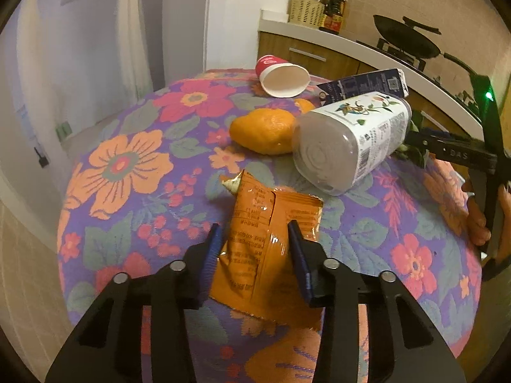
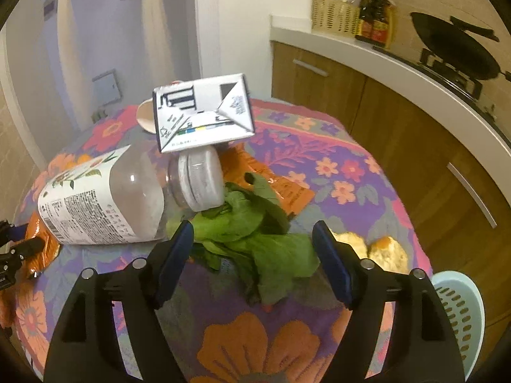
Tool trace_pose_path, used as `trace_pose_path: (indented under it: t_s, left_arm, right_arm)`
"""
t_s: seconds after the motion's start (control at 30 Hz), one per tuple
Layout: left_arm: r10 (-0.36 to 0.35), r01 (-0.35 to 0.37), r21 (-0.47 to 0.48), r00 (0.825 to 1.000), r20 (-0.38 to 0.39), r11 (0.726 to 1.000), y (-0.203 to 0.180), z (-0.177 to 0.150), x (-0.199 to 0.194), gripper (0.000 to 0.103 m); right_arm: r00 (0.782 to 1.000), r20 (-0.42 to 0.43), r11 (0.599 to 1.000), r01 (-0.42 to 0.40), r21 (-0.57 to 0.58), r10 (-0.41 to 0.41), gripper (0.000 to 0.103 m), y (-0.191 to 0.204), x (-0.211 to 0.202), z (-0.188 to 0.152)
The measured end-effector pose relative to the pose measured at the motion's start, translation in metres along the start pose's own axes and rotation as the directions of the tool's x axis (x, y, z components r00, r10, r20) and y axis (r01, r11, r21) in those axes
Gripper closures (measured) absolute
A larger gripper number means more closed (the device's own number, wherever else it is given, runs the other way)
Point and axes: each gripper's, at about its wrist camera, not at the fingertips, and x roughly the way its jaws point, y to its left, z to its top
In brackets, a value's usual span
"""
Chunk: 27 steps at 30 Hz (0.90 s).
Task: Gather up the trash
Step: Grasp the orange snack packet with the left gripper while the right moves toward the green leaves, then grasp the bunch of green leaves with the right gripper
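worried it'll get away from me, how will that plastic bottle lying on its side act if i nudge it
The bottle lies on its side and looks round, so it would probably roll. It seems empty, so likely light and easy to shift. The soft tablecloth and the orange peel beside it may slow it.

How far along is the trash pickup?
Nothing looks collected. The left gripper is pinching the orange wrapper; the right gripper stands open around the green leaves. Bottle, carton, red cup and peel remain on the table.
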Motion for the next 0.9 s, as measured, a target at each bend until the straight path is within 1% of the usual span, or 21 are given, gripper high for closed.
trace_pose_path:
  t_s: [0.07,0.2,0.27,0.3,0.33,0.37,0.4,0.43,0.47,0.5,0.53,0.67,0.73,0.9]
  left_arm:
    - [0.006,-0.006,0.006,1.0,0.007,1.0,-0.001,-0.001,-0.002,0.068]
    - [-0.02,0.02,-0.027,1.0,0.017,0.999,0.003,-0.001,-0.004,0.072]
    - [-0.04,0.041,-0.043,0.999,0.025,0.998,0.005,-0.002,-0.006,0.072]
    - [-0.045,0.046,-0.047,0.999,0.027,0.998,0.005,-0.002,-0.007,0.072]
    - [-0.047,0.049,-0.051,0.998,0.032,0.998,0.005,-0.002,-0.008,0.072]
    - [-0.05,0.052,-0.054,0.998,0.037,0.997,0.005,-0.003,-0.009,0.072]
    - [-0.052,0.055,-0.055,0.998,0.043,0.997,0.004,-0.003,-0.011,0.072]
    - [-0.058,0.061,-0.057,0.997,0.051,0.996,0.003,-0.003,-0.014,0.072]
    - [-0.065,0.068,-0.059,0.996,0.058,0.996,0.002,-0.003,-0.016,0.072]
    - [-0.082,0.086,-0.058,0.994,0.072,0.995,0.0,-0.002,-0.021,0.072]
    - [-0.093,0.098,-0.055,0.992,0.083,0.994,-0.001,-0.002,-0.024,0.072]
    - [-0.134,0.138,-0.03,0.982,0.131,0.99,-0.011,-0.002,-0.039,0.072]
    - [-0.149,0.153,-0.015,0.978,0.147,0.988,-0.016,-0.001,-0.045,0.072]
    - [-0.182,0.182,0.017,0.971,0.156,0.983,-0.032,0.001,-0.051,0.072]
  right_arm:
    - [0.999,-0.028,1.0,-0.019,-0.016,0.018,0.03,0.002,0.005,0.0]
    - [0.998,-0.056,1.0,-0.02,-0.016,0.019,0.032,0.004,0.011,0.0]
    - [0.998,-0.05,1.0,-0.03,-0.006,0.03,0.045,0.003,0.009,-0.002]
    - [0.998,-0.048,0.999,-0.032,-0.008,0.032,0.048,0.004,0.008,-0.003]
    - [0.999,-0.037,1.0,-0.015,-0.017,0.015,0.057,0.006,0.006,-0.003]
    - [1.0,-0.028,1.0,-0.002,-0.024,0.002,0.06,0.008,0.004,-0.004]
    - [1.0,-0.017,1.0,0.011,-0.026,-0.011,0.073,0.009,0.002,-0.005]
    - [1.0,-0.012,1.0,0.017,-0.019,-0.018,0.076,0.008,-0.001,-0.007]
    - [1.0,-0.013,1.0,0.006,-0.007,-0.006,0.078,0.006,-0.003,-0.008]
    - [1.0,-0.007,1.0,-0.004,0.004,0.004,0.084,0.005,-0.007,-0.011]
    - [1.0,0.006,1.0,-0.017,0.01,0.017,0.087,0.004,-0.013,-0.014]
    - [0.999,0.035,0.999,-0.036,0.027,0.036,0.091,0.008,-0.035,-0.028]
    - [0.998,0.061,1.0,-0.014,0.022,0.013,0.092,0.013,-0.05,-0.036]
    - [0.992,0.126,0.999,0.018,0.049,-0.024,0.092,0.011,-0.08,-0.054]
